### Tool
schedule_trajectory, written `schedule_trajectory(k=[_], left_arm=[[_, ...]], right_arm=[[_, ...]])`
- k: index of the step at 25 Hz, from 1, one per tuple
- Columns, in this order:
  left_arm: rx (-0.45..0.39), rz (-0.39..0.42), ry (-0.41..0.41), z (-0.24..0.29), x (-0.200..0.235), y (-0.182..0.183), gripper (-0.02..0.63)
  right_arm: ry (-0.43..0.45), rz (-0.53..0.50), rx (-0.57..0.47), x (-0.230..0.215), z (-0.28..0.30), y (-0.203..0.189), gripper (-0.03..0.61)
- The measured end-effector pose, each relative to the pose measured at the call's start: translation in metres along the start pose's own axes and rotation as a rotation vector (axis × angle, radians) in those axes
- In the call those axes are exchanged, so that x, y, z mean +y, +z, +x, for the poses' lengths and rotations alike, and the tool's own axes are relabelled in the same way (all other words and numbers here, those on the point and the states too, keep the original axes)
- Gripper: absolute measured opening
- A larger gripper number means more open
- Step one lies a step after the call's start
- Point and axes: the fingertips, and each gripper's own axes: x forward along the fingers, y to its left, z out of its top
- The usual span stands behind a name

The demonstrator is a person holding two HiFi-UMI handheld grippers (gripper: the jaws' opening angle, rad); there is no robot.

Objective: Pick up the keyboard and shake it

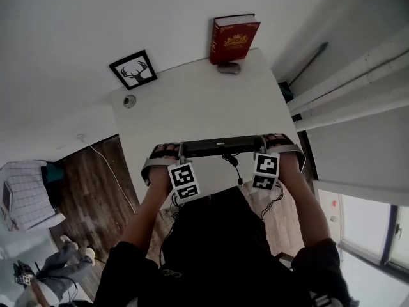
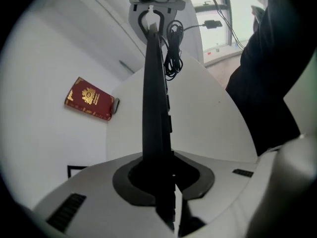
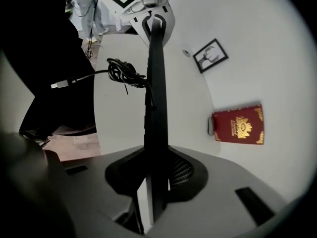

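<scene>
Left tool (image 1: 183, 149), right tool (image 1: 261, 146) each clamped on one end of keyboard (image 1: 222, 146), over bench (image 1: 192, 101). Risk: thin end grips slip mid-shake; dangling cable (image 1: 235, 167) whips, snags.

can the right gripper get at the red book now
Probably not: the right gripper is shut on an end of the flat black keyboard, and the red hardback book stands well beyond it.

— What's around the white table (image 1: 192, 101) on your feed?
— I see a red book (image 1: 233, 39) standing at the table's far edge, and a small grey object (image 1: 228, 68) at that same edge. A framed deer picture (image 1: 133, 70) sits beyond the table's far-left corner. Wood floor (image 1: 96, 178) lies left of the table.
</scene>
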Motion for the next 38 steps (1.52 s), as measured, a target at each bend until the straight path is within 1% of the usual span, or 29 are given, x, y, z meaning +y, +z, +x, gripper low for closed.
schedule_trajectory(k=[3, 5, 7, 11, 14, 17, 19, 20, 22, 25, 27, 30, 32, 33, 34, 36, 38], left_arm=[[0.0, -0.069, -0.116, 0.017, -0.005, -0.004, 0.08], [0.003, -0.111, -0.209, 0.029, -0.008, -0.002, 0.078], [0.018, -0.145, -0.288, 0.038, -0.014, 0.001, 0.078], [0.072, -0.215, -0.388, 0.048, -0.024, 0.001, 0.078], [0.073, -0.279, -0.434, 0.06, -0.005, -0.001, 0.078], [0.075, -0.296, -0.512, 0.065, -0.003, -0.004, 0.084], [0.063, -0.291, -0.566, 0.067, -0.005, -0.005, 0.101], [0.054, -0.29, -0.579, 0.068, -0.003, -0.006, 0.118], [0.046, -0.299, -0.56, 0.074, 0.007, -0.009, 0.165], [0.069, -0.334, -0.446, 0.079, 0.026, -0.015, 0.256], [0.089, -0.352, -0.345, 0.072, 0.034, -0.013, 0.273], [0.096, -0.377, -0.201, 0.054, 0.054, -0.004, 0.273], [0.084, -0.358, -0.124, 0.052, 0.066, 0.013, 0.273], [0.077, -0.333, -0.104, 0.055, 0.069, 0.023, 0.276], [0.074, -0.303, -0.108, 0.06, 0.069, 0.033, 0.287], [0.074, -0.25, -0.166, 0.073, 0.061, 0.048, 0.298], [0.071, -0.224, -0.221, 0.084, 0.054, 0.059, 0.298]], right_arm=[[0.225, -0.016, -0.077, -0.001, 0.025, 0.007, 0.094], [0.311, -0.057, -0.107, -0.009, 0.043, 0.008, 0.094], [0.367, -0.103, -0.127, -0.014, 0.06, 0.008, 0.094], [0.501, -0.182, -0.202, -0.021, 0.078, 0.012, 0.094], [0.599, -0.215, -0.274, -0.047, 0.083, 0.014, 0.094], [0.662, -0.228, -0.313, -0.058, 0.088, 0.021, 0.094], [0.691, -0.252, -0.294, -0.057, 0.091, 0.023, 0.095], [0.706, -0.266, -0.281, -0.058, 0.094, 0.024, 0.097], [0.739, -0.283, -0.263, -0.066, 0.1, 0.025, 0.104], [0.797, -0.281, -0.255, -0.077, 0.106, 0.027, 0.109], [0.833, -0.278, -0.256, -0.077, 0.109, 0.025, 0.109], [0.867, -0.264, -0.271, -0.079, 0.112, 0.027, 0.109], [0.882, -0.265, -0.274, -0.079, 0.112, 0.027, 0.109], [0.887, -0.266, -0.272, -0.079, 0.112, 0.026, 0.109], [0.892, -0.266, -0.269, -0.078, 0.112, 0.026, 0.11], [0.897, -0.265, -0.268, -0.078, 0.112, 0.028, 0.11], [0.894, -0.267, -0.273, -0.079, 0.112, 0.03, 0.11]])
